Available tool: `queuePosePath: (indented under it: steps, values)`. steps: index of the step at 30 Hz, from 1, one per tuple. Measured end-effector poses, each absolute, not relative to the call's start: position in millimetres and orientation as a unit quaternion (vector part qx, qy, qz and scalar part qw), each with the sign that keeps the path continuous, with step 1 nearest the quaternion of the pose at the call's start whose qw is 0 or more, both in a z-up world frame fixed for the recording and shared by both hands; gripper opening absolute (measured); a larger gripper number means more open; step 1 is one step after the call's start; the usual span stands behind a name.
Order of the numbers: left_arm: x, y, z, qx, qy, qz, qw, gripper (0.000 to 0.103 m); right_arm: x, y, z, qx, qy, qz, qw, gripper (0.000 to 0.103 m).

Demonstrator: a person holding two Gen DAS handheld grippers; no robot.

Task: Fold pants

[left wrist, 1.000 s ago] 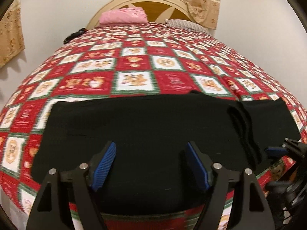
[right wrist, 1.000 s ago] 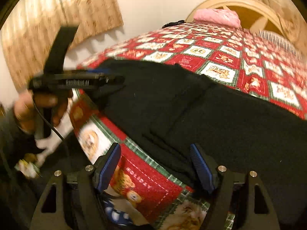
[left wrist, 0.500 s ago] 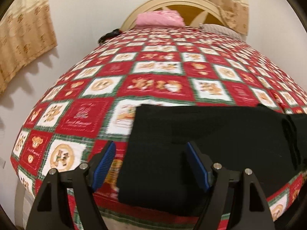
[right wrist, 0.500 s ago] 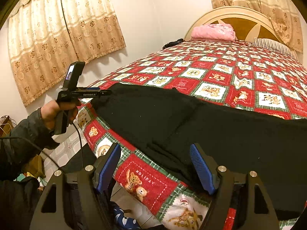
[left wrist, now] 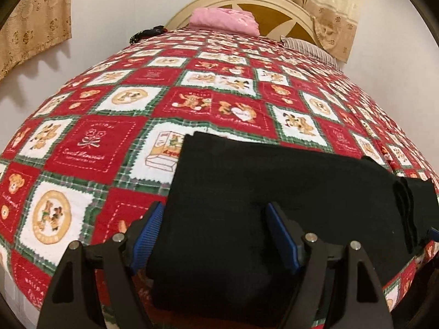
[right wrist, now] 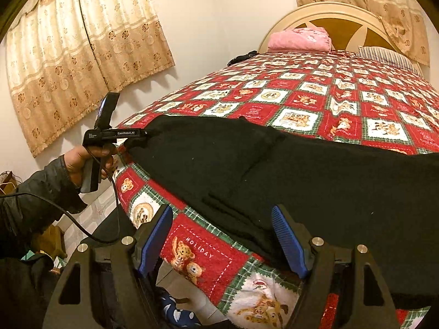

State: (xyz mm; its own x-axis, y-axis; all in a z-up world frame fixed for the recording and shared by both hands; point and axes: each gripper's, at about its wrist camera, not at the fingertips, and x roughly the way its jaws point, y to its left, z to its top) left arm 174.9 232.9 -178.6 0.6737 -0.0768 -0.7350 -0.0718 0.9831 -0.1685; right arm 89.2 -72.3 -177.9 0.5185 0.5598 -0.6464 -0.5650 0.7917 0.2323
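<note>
**Left tongs slide to the end of the pants**

Your left tongs (left wrist: 214,235) have swept sideways along the black pants (left wrist: 274,197): a second ago they sat over the middle of the cloth, and now they straddle its left end edge, with red quilt showing at 9 o'clock. Both blue pads are spread wide and grip nothing. Your right tongs (right wrist: 222,241) have barely shifted; they too stand spread and empty over the near hem, with the bedspread (right wrist: 301,104) between the pads.

The pants lie flat along the near edge of the bed, already doubled into one long band. The long axis runs 9 to 3 across your left view; the end at 3 o'clock shows stacked folds. In the right view your left hand (right wrist: 82,161) holds its tool at the far-left end.

This looks like soft, thick knit: light, limp, not slippery, likely to sag and bunch if lifted at one point. Take it at the end corners, pinching all layers together, and carry the end over toward 3 o'clock.
</note>
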Motion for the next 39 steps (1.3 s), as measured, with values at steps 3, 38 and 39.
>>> queuePosePath:
  steps: [3, 38, 39]
  values:
    - [176, 240, -178, -0.112, 0.404, -0.003, 0.908, 0.070, 88, -73, -179, -0.001, 0.369, 0.322, 0.872, 0.076]
    - [152, 15, -16, -0.088, 0.331, -0.306, 0.888, 0.024, 73, -222, -134, 0.064, 0.325, 0.147, 0.932, 0.076]
    - [155, 4, -17, -0.081, 0.337, -0.310, 0.885, 0.024, 74, -230, -135, 0.074, 0.325, 0.140, 0.932, 0.076]
